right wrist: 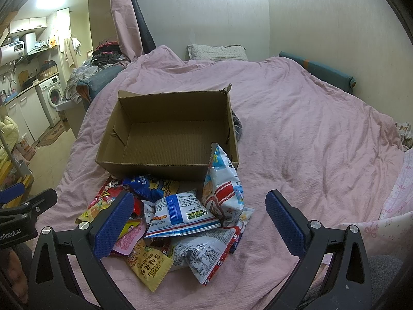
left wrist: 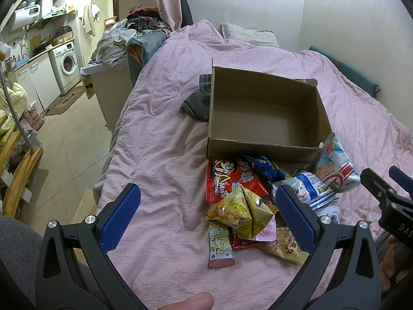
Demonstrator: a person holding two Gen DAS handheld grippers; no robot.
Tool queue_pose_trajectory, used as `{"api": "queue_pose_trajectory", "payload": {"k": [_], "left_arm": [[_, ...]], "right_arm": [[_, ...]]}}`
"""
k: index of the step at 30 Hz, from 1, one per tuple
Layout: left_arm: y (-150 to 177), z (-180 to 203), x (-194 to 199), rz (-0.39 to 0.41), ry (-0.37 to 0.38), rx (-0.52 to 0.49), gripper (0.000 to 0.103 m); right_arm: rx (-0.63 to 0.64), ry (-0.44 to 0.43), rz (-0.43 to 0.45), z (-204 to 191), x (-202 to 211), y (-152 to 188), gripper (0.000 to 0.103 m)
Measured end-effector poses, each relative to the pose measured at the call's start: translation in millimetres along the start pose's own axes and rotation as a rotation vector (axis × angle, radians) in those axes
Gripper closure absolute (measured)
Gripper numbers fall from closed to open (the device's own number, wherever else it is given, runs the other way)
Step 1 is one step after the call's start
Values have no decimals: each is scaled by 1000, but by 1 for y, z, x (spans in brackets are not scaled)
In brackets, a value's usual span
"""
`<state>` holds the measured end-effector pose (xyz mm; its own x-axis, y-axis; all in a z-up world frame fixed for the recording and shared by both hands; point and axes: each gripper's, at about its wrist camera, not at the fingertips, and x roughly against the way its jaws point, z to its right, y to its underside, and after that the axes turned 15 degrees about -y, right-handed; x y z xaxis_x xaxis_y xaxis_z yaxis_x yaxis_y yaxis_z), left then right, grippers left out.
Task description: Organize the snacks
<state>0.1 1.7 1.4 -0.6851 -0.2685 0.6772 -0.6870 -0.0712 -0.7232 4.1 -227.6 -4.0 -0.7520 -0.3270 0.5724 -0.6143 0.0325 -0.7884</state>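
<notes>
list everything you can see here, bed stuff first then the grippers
cardboard box: one, brown, open and empty, on the bed
snack packets: a heap, count unclear, red, blue, yellow, white, on the bedspread against the box's near wall
bedspread: one, pink, wrinkled, covers the bed
pillow: one, pale patterned, at the head of the bed
grey cloth: one, beside the box
washing machine: one, white, in the kitchen area
left gripper: open, above the heap
right gripper: open, above the heap

I'm seeing one cardboard box (right wrist: 165, 131), one pile of roughly ten snack packets (right wrist: 180, 206) — exact count unclear from overlap — two grippers, one pillow (right wrist: 216, 51), one washing machine (left wrist: 67, 63).
</notes>
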Motion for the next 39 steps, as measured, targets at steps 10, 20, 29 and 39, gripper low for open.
{"api": "queue_pose_trajectory", "payload": {"k": [10, 20, 29, 39], "left_arm": [[0, 0, 3, -4, 4, -1, 0], [-1, -7, -5, -56, -8, -4, 0], [-5, 0, -48, -273, 10, -110, 0], [7, 82, -80, -403, 110, -343, 1]], "right_arm": [[5, 1, -2, 0, 3, -3, 0], [-62, -16, -8, 14, 5, -7, 0], [-261, -33, -46, 76, 4, -19, 0], [-353, -29, -74, 94, 2, -6, 0]]}}
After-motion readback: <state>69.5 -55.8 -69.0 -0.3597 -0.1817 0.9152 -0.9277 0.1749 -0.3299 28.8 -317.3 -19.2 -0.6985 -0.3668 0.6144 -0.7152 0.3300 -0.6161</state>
